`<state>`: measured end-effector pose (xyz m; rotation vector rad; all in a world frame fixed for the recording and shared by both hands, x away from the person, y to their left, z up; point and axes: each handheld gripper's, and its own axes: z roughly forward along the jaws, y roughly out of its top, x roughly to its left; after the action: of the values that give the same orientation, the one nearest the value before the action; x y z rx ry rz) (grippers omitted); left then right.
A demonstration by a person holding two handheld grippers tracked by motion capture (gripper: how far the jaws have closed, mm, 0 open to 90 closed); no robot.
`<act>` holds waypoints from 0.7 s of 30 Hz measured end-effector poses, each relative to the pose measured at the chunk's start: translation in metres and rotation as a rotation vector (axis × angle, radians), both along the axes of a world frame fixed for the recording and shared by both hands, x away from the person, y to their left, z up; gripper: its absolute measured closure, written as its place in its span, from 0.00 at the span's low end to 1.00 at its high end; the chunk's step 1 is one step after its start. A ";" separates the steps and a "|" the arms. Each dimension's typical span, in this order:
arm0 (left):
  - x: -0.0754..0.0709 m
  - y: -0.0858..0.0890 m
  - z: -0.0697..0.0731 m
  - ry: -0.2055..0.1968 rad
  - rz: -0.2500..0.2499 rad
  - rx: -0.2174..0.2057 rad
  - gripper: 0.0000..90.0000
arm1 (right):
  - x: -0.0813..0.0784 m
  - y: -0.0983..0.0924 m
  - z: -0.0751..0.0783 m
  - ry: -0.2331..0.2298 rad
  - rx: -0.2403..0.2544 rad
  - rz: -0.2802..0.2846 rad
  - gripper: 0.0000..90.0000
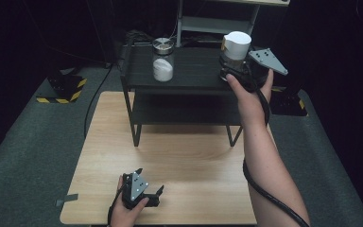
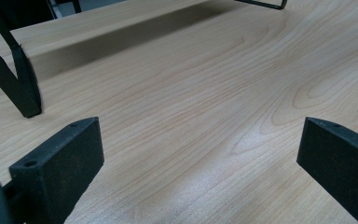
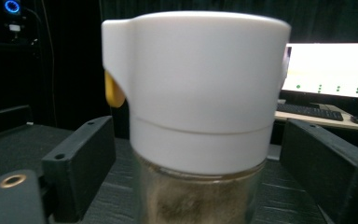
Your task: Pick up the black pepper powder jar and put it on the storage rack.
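Right tool stands at the shelf's near right edge, jaws spread either side of the white-capped jar, a gap visible at each pad, so the jar rests on the shelf between them rather than pinched; judged a release or pre-grasp. To the tool's left the metal-lidded jar stands well apart, leaving room to withdraw toward the person. Left tool lies low over the bare tabletop, jaws spread, holding nothing

Two jars are standing on one black shelf: one white-capped jar and one metal-lidded jar, while two grippers are showing.
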<state>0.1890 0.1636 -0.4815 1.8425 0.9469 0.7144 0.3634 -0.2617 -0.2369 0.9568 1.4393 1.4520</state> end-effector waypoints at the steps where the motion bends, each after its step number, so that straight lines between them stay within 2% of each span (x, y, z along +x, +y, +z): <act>1: 0.000 0.000 0.000 0.000 -0.001 0.001 0.01 | 0.000 -0.001 0.000 -0.001 0.001 0.007 0.02; 3: 0.000 0.000 0.000 0.000 -0.001 0.002 0.01 | 0.001 -0.002 -0.001 0.004 0.002 0.022 0.00; 11: 0.000 0.000 0.000 -0.001 -0.002 0.003 0.01 | -0.007 -0.002 -0.005 -0.028 0.012 0.025 0.00; 21: 0.000 -0.001 0.000 -0.002 -0.003 0.007 0.01 | -0.020 -0.009 -0.013 -0.043 0.015 0.041 0.00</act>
<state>0.1889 0.1631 -0.4812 1.8481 0.9414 0.7187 0.3430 -0.2711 -0.2499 0.9044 1.4267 1.5063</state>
